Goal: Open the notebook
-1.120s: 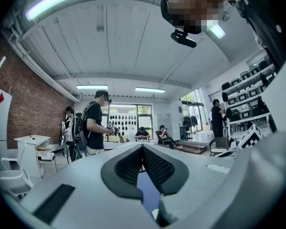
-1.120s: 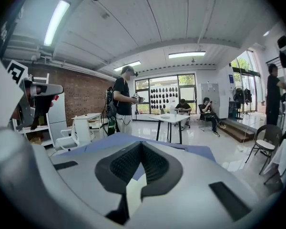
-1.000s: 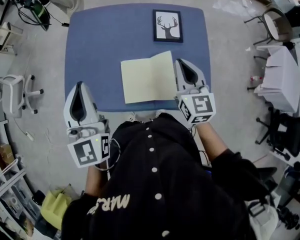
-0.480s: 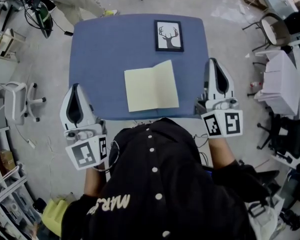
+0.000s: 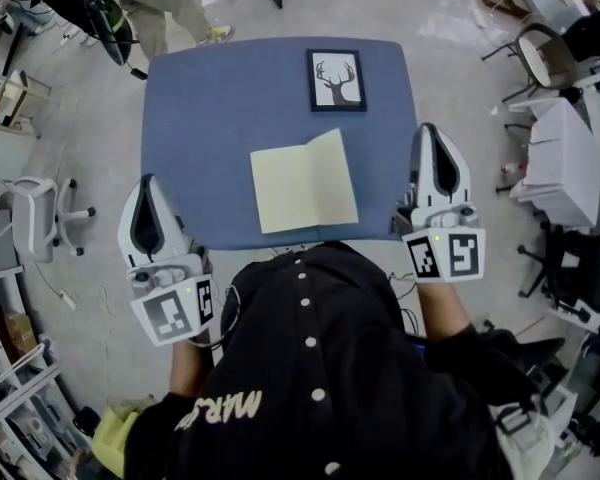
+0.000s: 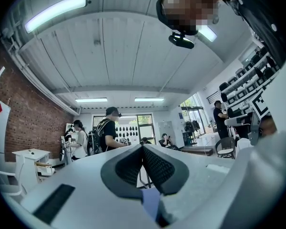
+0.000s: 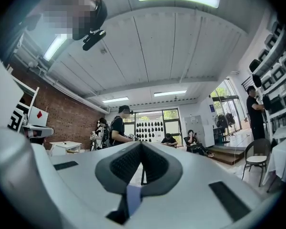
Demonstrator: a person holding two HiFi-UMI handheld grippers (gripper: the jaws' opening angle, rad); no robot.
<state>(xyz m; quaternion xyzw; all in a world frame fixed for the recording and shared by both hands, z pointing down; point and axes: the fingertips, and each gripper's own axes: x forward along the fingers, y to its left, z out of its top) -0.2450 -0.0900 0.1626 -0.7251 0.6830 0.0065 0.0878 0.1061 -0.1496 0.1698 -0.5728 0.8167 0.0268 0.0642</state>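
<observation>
A pale yellow notebook [image 5: 303, 181] lies open and flat on the blue table [image 5: 200, 118], near its front edge, in the head view. My left gripper [image 5: 145, 186] hangs off the table's left side, jaws together, holding nothing. To the right of the table my right gripper [image 5: 433, 133] is also shut and empty, well clear of the notebook. Both gripper views look out level across the room, and each shows dark ribbed pads [image 6: 142, 151] [image 7: 140, 147] meeting at the tips with nothing between them.
A framed deer picture [image 5: 337, 79] lies at the table's far edge. An office chair [image 5: 25, 213] stands at the left, white covered furniture [image 5: 570, 158] and a chair [image 5: 540, 48] at the right. People [image 6: 109, 135] stand and sit far across the room.
My right gripper has left the notebook's right edge and moved out past the table's right side. The left gripper shifted slightly outward. The notebook stays open and flat.
</observation>
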